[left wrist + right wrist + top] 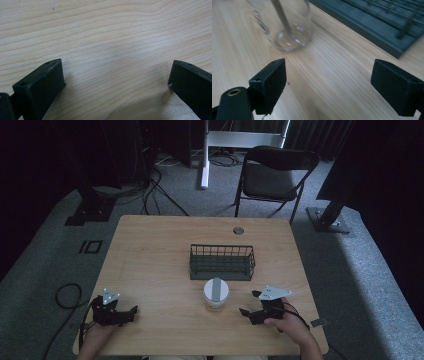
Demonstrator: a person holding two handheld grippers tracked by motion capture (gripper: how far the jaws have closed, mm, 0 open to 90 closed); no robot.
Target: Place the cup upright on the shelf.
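Note:
A clear glass jar [216,295] with a white lid and a grey strip across it stands on the wooden table [160,250], just in front of a dark wire basket [222,262]. My right gripper [250,303] is open to the jar's right, a short way off; its own view shows the jar [287,30] ahead at upper left and the basket [382,30] at upper right. Near the table's front left, my left gripper [132,312] is open over bare wood [112,45], with nothing between its jaws.
A round cable hole [238,230] sits at the table's far edge. A folding chair [272,175] stands behind the table. Cables lie on the grey carpet at left [67,295].

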